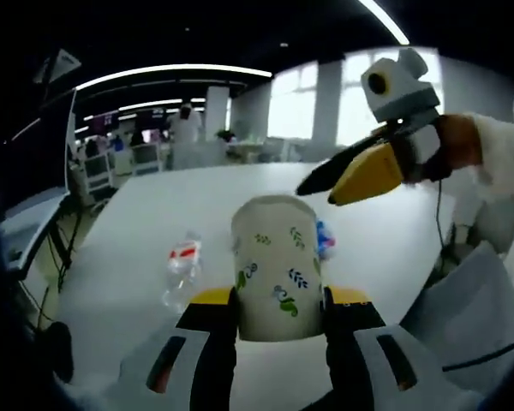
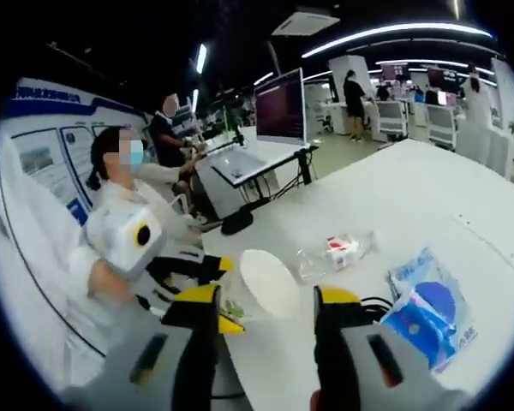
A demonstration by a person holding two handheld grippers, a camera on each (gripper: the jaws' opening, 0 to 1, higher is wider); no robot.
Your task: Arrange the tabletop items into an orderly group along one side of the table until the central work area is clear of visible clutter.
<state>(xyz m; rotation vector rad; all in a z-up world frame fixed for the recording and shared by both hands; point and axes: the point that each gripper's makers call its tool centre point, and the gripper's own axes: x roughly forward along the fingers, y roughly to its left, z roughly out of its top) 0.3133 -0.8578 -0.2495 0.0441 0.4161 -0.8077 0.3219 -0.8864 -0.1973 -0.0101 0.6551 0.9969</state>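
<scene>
Left gripper (image 1: 280,318): its yellow-tipped black jaws close on both sides of a white paper cup with green leaf print (image 1: 277,267), gripping it near its base; the cup stands upright on the white table (image 1: 137,223).
Right gripper (image 2: 265,310): jaws parted with nothing between them, hovering just over the cup's open rim (image 2: 269,282); in the left gripper view it enters from the right (image 1: 353,175), above and to the right of the cup.
Cup interior: the right gripper view looks down into the white mouth, while the left gripper view shows the printed side wall.
Clear plastic bottle with a red-and-white label (image 1: 182,267): lying on its side on the table just left of the cup; in the right gripper view it lies beyond the cup (image 2: 334,253).
Blue-and-white plastic packet (image 2: 428,312): flat on the table to the right of the right gripper; the left gripper view catches only a sliver of it behind the cup (image 1: 325,240).
Monitor on a stand (image 2: 280,108): on a desk farther off, past the table's edge.
Seated person in white (image 2: 124,193): beside the table on the left of the right gripper view.
</scene>
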